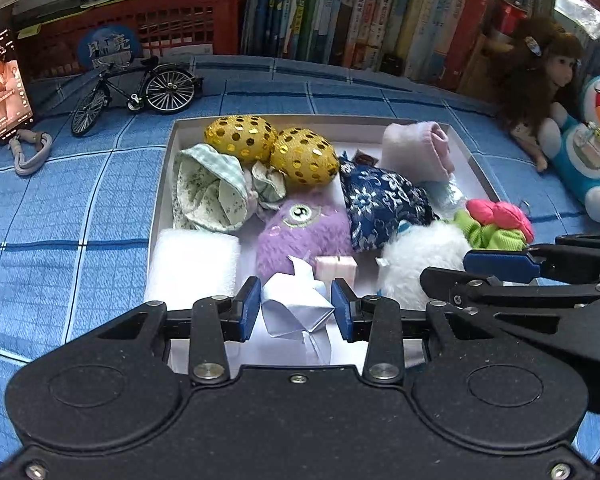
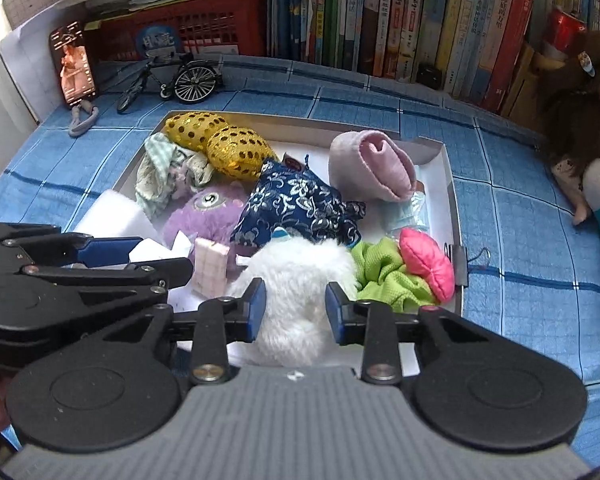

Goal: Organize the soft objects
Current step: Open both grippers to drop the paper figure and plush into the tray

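White box (image 1: pixel 168 184) on blue cloth is packed w/ soft toys. Left gripper (image 1: pixel 296 306) is clamped on folded white paper (image 1: pixel 292 304): light, crushable, best held at its thick fold. Right gripper (image 2: pixel 296 306) is narrowed around white fluffy plush (image 2: pixel 296 276), pads pressing fur; squashy, slips easily.

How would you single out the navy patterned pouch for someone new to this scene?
Find the white tray on the blue checked cloth. Near its middle lies the navy pouch, between the purple plush and pink sock; only it bears silver flowers.
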A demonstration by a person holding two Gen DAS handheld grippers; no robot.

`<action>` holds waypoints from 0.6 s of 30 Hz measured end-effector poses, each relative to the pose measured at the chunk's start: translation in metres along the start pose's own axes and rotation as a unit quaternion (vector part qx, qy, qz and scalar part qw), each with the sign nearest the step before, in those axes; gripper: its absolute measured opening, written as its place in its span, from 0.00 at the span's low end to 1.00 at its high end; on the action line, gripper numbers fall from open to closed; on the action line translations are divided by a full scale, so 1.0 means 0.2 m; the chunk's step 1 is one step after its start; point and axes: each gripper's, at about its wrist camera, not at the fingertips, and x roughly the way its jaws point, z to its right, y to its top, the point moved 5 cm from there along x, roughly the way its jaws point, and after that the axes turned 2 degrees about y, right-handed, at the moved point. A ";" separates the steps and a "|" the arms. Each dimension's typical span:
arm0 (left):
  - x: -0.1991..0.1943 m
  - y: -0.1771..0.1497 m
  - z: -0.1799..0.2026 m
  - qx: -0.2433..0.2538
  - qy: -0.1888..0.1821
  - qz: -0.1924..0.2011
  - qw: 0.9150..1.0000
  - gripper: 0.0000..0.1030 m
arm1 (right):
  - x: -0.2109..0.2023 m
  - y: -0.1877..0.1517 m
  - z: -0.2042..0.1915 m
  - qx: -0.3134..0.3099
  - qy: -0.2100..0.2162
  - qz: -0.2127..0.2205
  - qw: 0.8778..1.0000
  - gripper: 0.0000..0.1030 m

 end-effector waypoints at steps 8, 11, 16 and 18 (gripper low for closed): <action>0.05 0.08 -0.02 -0.018 0.008 0.006 1.000 0.35 | 0.05 0.04 0.02 0.022 -0.008 0.009 1.000 0.47; 0.07 0.09 -0.01 -0.018 0.008 0.008 1.000 0.36 | 0.07 0.06 0.04 0.033 -0.013 0.015 0.999 0.47; 0.05 0.08 -0.01 -0.022 0.004 0.016 1.000 0.49 | 0.08 0.08 0.09 0.064 -0.010 0.026 0.998 0.48; 0.03 0.09 -0.01 -0.017 0.003 0.021 1.000 0.56 | 0.05 0.07 0.10 0.064 -0.008 0.034 0.997 0.50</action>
